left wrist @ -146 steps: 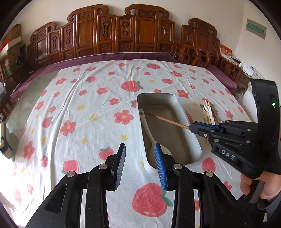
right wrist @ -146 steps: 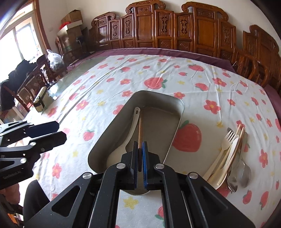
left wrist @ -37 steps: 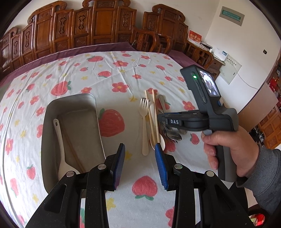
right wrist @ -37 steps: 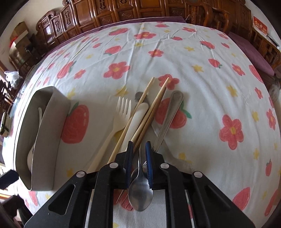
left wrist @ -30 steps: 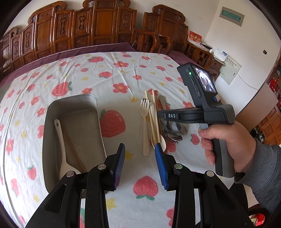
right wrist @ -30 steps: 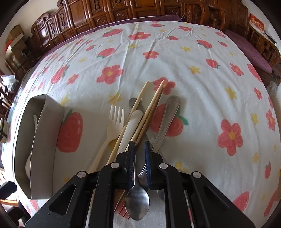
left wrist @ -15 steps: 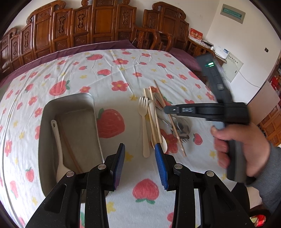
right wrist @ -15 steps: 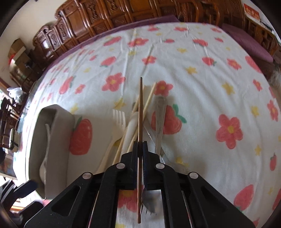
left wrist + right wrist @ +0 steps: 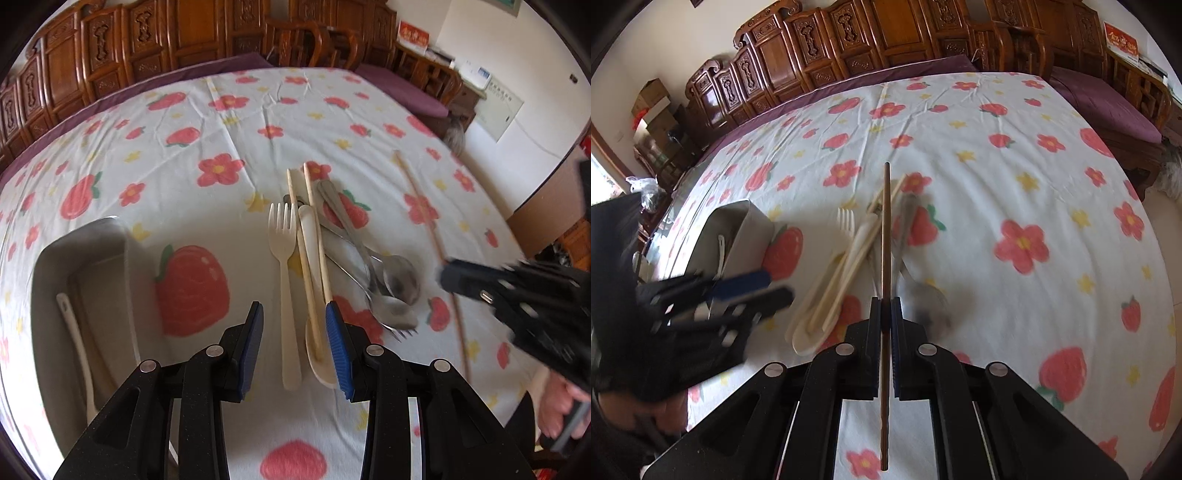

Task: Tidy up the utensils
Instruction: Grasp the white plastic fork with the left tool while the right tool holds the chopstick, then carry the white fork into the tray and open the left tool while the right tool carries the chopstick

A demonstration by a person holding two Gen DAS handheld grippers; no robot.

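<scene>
No brand or label is legible in either view; a red sign w/ gold characters on the back wall is too blurred to read. Right gripper [image 9: 885, 306] has its jaws clamped on a thin brown wooden chopstick [image 9: 886, 229], held above the utensil pile, roughly mid-length, ends sticking out front & back. Left gripper [image 9: 294, 332] hovers w/ jaws apart over the pile: cream plastic fork [image 9: 283, 266], cream spoon [image 9: 314, 295] w/ two pale wooden chopsticks [image 9: 301, 240] lying on it, shiny metal spoons [image 9: 397, 280] beside. To the left, a rounded rectangular metal tray [image 9: 48, 258] holds a white spatula [image 9: 75, 339]. Cloth [image 9: 221, 122] is white, wrinkled, strawberry/flower print. Carved dark wood chairs [image 9: 849, 48] behind.
</scene>
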